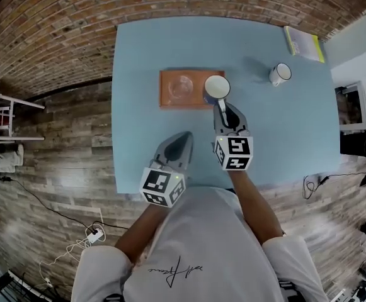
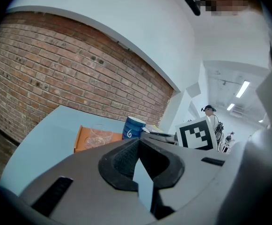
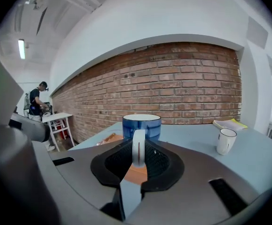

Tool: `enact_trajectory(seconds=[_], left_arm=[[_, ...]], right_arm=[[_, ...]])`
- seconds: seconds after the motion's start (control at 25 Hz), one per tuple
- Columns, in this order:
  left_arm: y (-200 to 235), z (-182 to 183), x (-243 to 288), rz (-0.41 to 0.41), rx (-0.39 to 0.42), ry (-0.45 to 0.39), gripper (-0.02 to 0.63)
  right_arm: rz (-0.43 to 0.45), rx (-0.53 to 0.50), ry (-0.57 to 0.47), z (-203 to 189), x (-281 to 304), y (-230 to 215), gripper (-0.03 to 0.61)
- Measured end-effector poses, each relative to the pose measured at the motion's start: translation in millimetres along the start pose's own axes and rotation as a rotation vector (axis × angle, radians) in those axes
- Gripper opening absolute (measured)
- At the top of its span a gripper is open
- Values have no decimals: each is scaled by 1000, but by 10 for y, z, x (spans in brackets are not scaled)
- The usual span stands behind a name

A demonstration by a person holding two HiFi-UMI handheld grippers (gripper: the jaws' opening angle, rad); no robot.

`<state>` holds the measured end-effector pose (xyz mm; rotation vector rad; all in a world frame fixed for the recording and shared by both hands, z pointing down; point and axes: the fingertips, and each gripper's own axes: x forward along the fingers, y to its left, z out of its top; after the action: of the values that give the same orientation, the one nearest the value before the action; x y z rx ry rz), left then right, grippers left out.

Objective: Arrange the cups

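The right hand-held gripper [image 1: 221, 104] pinches the blue mug [image 1: 216, 87] by its handle at the orange tray's [image 1: 169, 100] right edge, with a clear glass [image 1: 183, 85] beside it on the tray, a white cup [image 1: 280, 74] and book [image 1: 303, 43] farther right on the surface [image 1: 145, 55], and the left hand-held gripper [image 1: 184, 135] closed and empty.

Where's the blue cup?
In the head view, the blue cup is mid-table at the right end of the orange tray, its handle pinched by the right gripper.

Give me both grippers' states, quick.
Left gripper: closed, nothing held.
Right gripper: closed on the handle of the blue mug.
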<state>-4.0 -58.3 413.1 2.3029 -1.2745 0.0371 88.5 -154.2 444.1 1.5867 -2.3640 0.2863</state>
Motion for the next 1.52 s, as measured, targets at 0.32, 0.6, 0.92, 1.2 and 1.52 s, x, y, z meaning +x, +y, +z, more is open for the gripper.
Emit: enact_trajectory(seconds=[0.32, 0.6, 0.92, 1.2, 1.52], left_arm=[[-4, 36, 45, -14, 9, 7, 8], [82, 0, 57, -8, 15, 34, 8], [157, -15, 19, 4, 15, 60, 8], [193, -29, 13, 17, 27, 83, 8], [210, -98, 36, 20, 32, 113, 8]], right_arm=[[-136, 40, -20, -53, 82, 22, 66], [-150, 57, -15, -158, 200, 63, 66], [-161, 43, -12, -235, 260, 79, 66], [-169, 39, -40, -260, 297, 52, 66], [-181, -3, -58, -301, 316, 101, 66]])
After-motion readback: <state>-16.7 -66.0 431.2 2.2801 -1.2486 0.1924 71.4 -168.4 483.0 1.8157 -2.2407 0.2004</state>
